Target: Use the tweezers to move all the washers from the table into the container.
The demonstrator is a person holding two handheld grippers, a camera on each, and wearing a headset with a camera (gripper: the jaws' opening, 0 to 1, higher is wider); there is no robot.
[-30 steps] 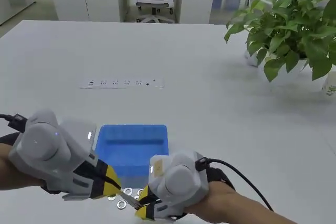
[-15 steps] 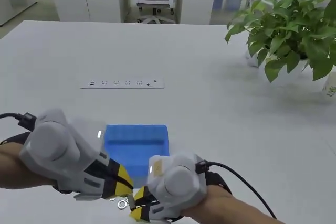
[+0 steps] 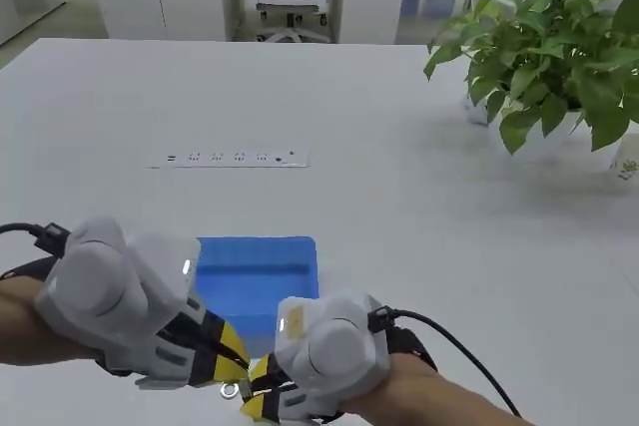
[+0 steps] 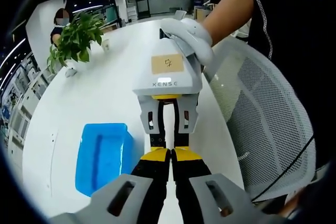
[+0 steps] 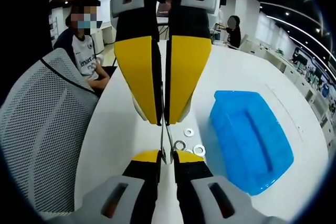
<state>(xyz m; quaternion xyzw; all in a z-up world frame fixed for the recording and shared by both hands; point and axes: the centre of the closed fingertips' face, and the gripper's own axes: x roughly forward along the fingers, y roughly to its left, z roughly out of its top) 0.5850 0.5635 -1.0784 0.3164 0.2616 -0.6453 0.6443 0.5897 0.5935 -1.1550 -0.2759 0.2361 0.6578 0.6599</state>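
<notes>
A blue container (image 3: 258, 281), silver washers (image 5: 185, 142), a green-leaved plant (image 3: 544, 42) and a white power strip (image 3: 232, 159) sit on the pale grey desk (image 3: 379, 127).

We look down on a pale grey-white table (image 3: 399, 246) with a smooth top. On its near part a blue container (image 3: 258, 271), a shallow rectangular tray, rests flat. Just beside the tray, three washers (image 5: 180, 145) lie loose on the tabletop, close to one another but not touching the blue wall. Farther back a white power strip (image 3: 232, 158) lies flat, well apart from the container. At the far right stands a potted plant (image 3: 539, 47). Its pot is mostly hidden by leaves and seems to us to be white.
</notes>
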